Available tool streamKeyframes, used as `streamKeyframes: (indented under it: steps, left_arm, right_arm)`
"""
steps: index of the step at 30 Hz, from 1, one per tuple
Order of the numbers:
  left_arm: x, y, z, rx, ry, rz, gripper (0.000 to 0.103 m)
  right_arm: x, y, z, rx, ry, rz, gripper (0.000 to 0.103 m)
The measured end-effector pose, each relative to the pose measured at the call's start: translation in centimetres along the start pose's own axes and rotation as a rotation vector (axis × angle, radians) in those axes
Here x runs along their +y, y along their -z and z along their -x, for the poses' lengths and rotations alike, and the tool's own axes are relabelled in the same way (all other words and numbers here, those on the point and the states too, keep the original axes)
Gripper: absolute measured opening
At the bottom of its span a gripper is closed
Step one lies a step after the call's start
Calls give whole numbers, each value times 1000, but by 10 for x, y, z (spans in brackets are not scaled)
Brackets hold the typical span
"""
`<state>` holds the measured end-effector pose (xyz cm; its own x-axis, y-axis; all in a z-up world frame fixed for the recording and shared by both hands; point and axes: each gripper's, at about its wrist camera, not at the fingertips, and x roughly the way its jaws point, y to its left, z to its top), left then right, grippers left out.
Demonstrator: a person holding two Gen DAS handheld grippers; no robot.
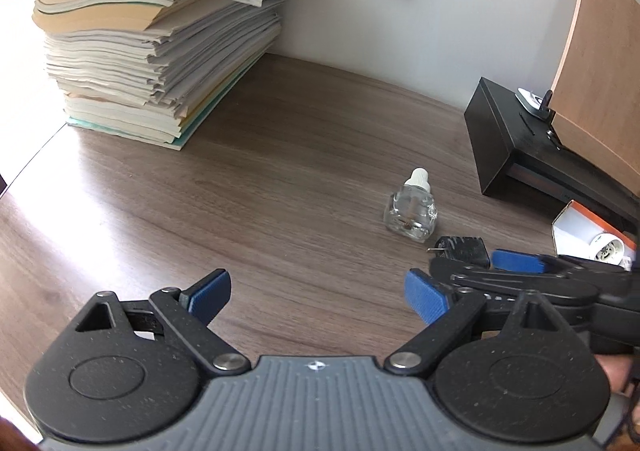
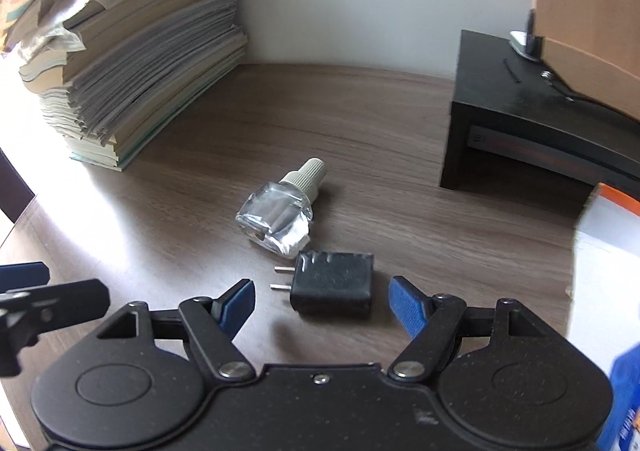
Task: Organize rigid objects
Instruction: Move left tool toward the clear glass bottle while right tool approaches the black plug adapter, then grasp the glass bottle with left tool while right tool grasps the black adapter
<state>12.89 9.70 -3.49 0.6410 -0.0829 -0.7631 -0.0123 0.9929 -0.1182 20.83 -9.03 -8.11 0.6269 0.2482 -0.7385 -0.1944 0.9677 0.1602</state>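
- right gripper (image 2: 322, 305): jaws wide apart, nothing clamped, black plug adapter (image 2: 332, 289) lying on the desk (image 2: 360, 123) right between the tips
- left gripper (image 1: 318, 297): jaws also spread, just bare desk between them
- clear bottle (image 2: 280, 217) sits just past the adapter
- only the left view shows a white socket part (image 1: 608, 249) in the orange-white box (image 1: 576, 219)
- paper stack (image 1: 160, 51) back left, black stand (image 2: 520, 123) right

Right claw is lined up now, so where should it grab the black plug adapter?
Grip the black plug adapter across its flat body, one pad on each long side, coming straight down from above. It lies flat with its prongs pointing left, already between the open right claw pads.
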Motion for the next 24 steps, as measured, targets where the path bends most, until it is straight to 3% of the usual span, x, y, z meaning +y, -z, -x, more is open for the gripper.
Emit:
streamKeyframes:
  steps: [2, 4, 10, 16, 20, 24]
  left_arm:
    - [0, -2, -4, -3, 1, -5, 96]
    - [-1, -4, -8, -3, 8, -5, 96]
    - [-15, -12, -25, -7, 35, -44, 97]
    - [-41, -21, -54, -31, 93, -121, 98]
    - [-58, -27, -81, -41, 86, -190, 98]
    - [-65, -27, -106, -30, 83, -233, 84]
  right_arm:
    - [1, -1, -9, 5, 6, 12, 86]
    - [0, -1, -13, 0, 4, 13, 75]
    - [-10, 1, -1, -38, 15, -4, 74]
    - [-32, 9, 39, -72, 70, -44, 74]
    - [-45, 18, 69, -107, 88, -86, 74]
    - [-55, 25, 90, -127, 107, -110, 74]
